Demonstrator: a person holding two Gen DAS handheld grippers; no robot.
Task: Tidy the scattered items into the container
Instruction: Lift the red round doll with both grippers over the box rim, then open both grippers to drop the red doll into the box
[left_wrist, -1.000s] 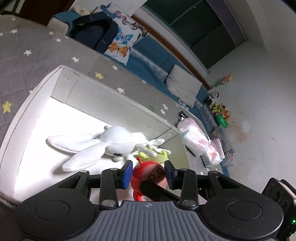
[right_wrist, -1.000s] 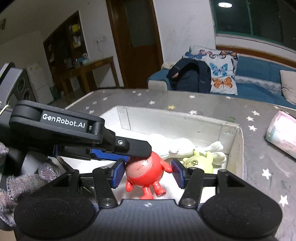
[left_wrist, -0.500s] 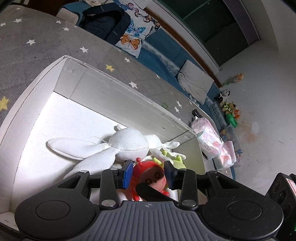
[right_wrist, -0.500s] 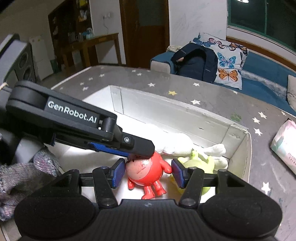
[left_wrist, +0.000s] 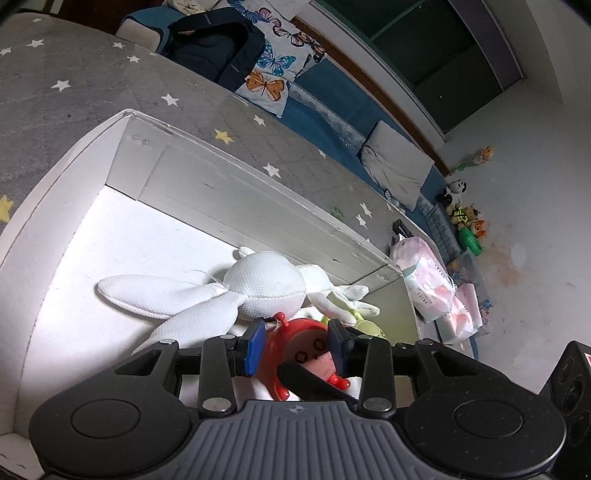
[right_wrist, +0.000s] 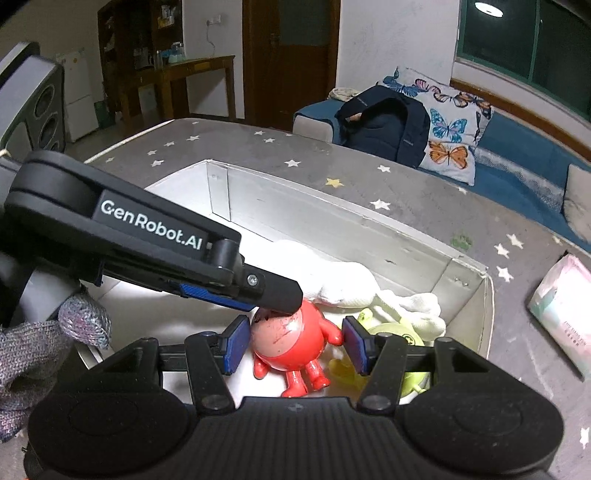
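Note:
A red round toy figure (right_wrist: 291, 339) hangs inside the white box (right_wrist: 369, 229). My left gripper (left_wrist: 295, 345) is shut on its head; the toy shows between the blue pads in the left wrist view (left_wrist: 295, 350). My right gripper (right_wrist: 293, 345) is open, its blue pads either side of the toy's body with gaps. The left gripper's finger (right_wrist: 273, 291) lies over the toy's head in the right wrist view. A white plush rabbit (left_wrist: 255, 286) and a yellow-green toy (right_wrist: 391, 332) lie in the box.
The box (left_wrist: 66, 206) sits on a grey star-patterned table (left_wrist: 74, 81). A pink tissue pack (right_wrist: 561, 314) lies on the table right of the box. A dark backpack (right_wrist: 384, 125) and a butterfly pillow (right_wrist: 450, 129) are on the blue sofa behind.
Both grippers have lowered the red toy deeper into the box, close to the rabbit. The right gripper's pads have spread slightly away from the toy's body.

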